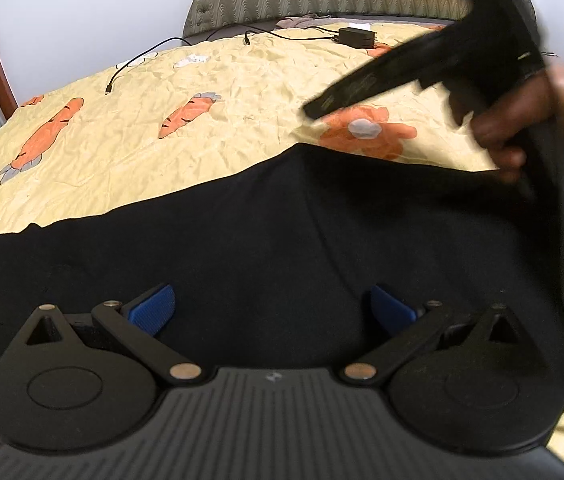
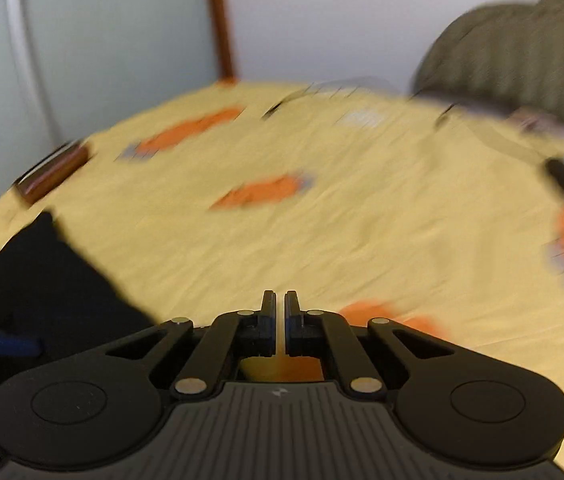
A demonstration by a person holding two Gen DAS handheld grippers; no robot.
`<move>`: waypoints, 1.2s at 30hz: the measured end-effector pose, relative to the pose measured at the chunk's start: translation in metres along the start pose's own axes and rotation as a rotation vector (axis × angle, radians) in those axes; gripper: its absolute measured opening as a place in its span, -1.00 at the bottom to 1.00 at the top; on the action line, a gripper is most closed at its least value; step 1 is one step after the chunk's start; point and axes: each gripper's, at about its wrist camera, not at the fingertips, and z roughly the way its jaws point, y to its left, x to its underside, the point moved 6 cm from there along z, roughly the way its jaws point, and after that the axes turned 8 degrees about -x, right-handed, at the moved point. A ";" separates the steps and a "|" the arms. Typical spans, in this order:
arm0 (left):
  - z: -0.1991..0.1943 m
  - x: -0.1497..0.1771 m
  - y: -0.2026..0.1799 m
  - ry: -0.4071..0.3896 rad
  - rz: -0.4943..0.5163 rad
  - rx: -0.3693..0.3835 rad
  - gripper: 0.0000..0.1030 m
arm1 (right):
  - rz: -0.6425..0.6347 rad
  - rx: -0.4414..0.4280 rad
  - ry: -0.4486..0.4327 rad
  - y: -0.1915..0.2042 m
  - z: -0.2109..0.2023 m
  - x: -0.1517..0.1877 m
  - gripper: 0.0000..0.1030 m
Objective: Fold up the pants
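On the yellow carrot-print bed sheet [image 1: 210,80] | black fabric pants [image 1: 266,232] spread flat | our left gripper [image 1: 272,306] jaws wide, empty | our right gripper [image 2: 280,300] jaws closed, empty

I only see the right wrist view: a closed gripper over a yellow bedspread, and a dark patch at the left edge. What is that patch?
Observer: Black pants. The left wrist view shows them spread wide across the bedspread.
Operator: Where is the other gripper?
Observer: The left gripper is above the pants, with its jaws wide open and nothing between them.
Operator: Is the closed one above the pants too?
Observer: No. The right gripper, held by a hand, is over an orange flower print just beyond the pants' far edge.
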 end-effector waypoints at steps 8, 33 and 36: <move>-0.011 -0.022 0.040 -0.072 -0.047 -0.074 1.00 | -0.037 -0.259 0.119 0.041 -0.050 0.035 -0.92; 0.002 -0.044 0.089 -0.084 -0.115 -0.193 1.00 | 0.142 0.069 0.030 0.007 -0.098 0.082 -0.80; -0.006 -0.052 0.036 -0.094 -0.051 -0.078 1.00 | 0.090 0.050 0.112 0.013 -0.087 0.101 -0.82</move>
